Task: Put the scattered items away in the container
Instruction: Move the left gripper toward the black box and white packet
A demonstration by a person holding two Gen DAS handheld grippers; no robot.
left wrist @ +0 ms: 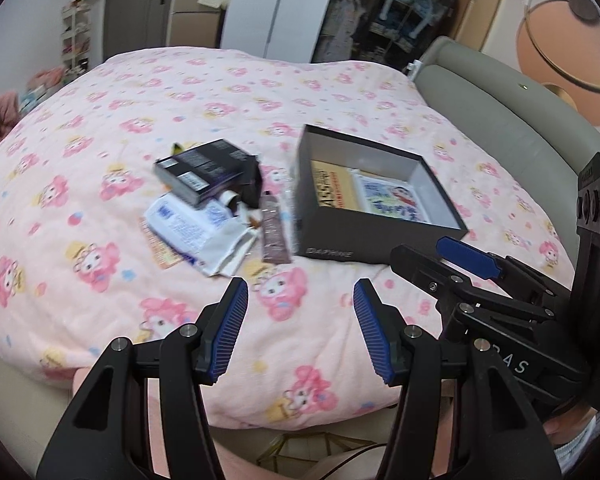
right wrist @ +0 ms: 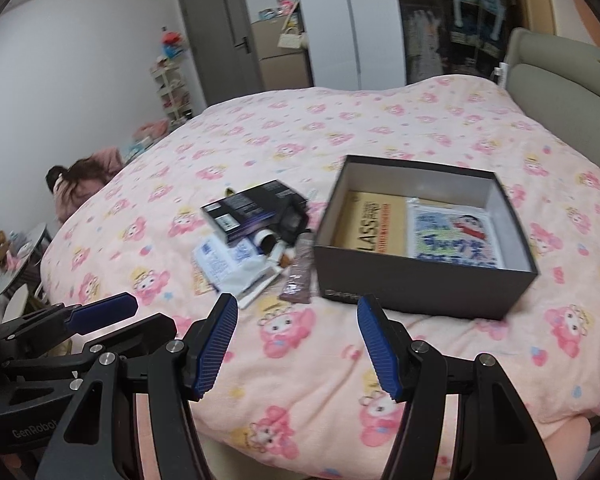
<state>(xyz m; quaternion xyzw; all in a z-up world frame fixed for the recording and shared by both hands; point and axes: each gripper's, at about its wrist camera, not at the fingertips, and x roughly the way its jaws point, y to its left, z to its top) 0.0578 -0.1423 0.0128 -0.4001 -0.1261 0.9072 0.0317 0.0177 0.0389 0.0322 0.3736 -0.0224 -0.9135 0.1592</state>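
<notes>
**Open box and scattered items on a bed, seen from both wrist cameras**

The dark grey box (left wrist: 364, 236), the container, sits open on the pink cartoon-print blanket (left wrist: 100, 120), at about 2 o'clock from the left gripper (left wrist: 300, 332). Inside it lie a yellow booklet (right wrist: 370, 222) and, just beside that, a cartoon-printed packet (right wrist: 452, 236). The pile of scattered items lies just beside the box at its 9 o'clock: a black carton (left wrist: 204, 170) rests on top, a white printed pouch (left wrist: 196, 232) lies beneath it, and a brown sachet (left wrist: 274, 232) lies nearest the box wall. Small items between carton and sachet are too blurred to identify.

Both grippers hover above the blanket at 6 o'clock from the pile. The left gripper's jaws stand apart with nothing between them. The right gripper (right wrist: 298, 346) is likewise released and empty; the box lies at its 1 o'clock. A grey padded headboard (left wrist: 500, 112) borders the bed beyond the box.
</notes>
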